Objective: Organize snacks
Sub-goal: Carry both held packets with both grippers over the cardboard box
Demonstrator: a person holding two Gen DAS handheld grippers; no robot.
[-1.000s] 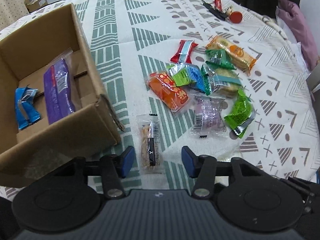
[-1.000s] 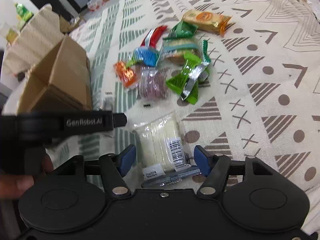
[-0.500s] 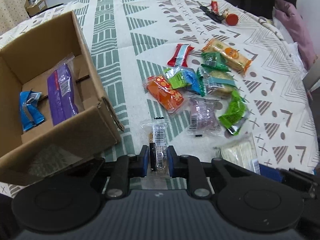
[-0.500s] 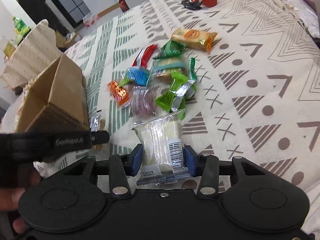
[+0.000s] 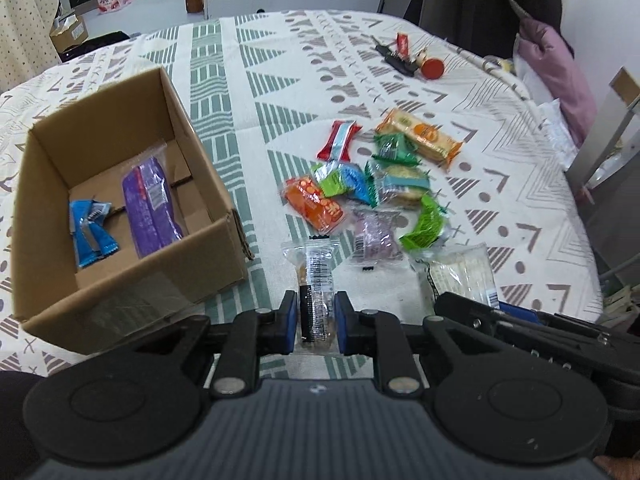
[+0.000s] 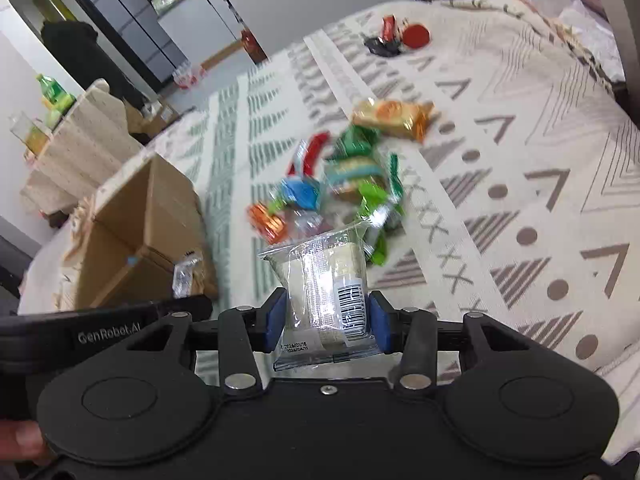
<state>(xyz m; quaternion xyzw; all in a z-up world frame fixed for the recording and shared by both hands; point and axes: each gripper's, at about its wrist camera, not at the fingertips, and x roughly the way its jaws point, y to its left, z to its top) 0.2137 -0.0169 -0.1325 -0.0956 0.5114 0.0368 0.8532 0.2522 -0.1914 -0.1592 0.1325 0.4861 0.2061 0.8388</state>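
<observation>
While each hand-held gripper clenches a snack, the rest lie loose on the patterned desk point(image 5: 248, 60).
At the lower centre of the left view, the left hand-held gripper point(image 5: 317, 322) pinches a clear-wrapped bar point(image 5: 316, 280); the right hand-held gripper point(image 6: 326, 320), lower centre of its view, grips a clear pale packet point(image 6: 326, 280). The cardboard box point(image 5: 208, 184), at left, contains a purple packet point(image 5: 150, 200) and blue wrappers point(image 5: 90, 232); the snack pile point(image 5: 372, 184) sits right of centre.

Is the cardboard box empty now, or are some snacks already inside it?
Not empty. The open cardboard box holds a purple packet and blue packets lying on its bottom.
</observation>
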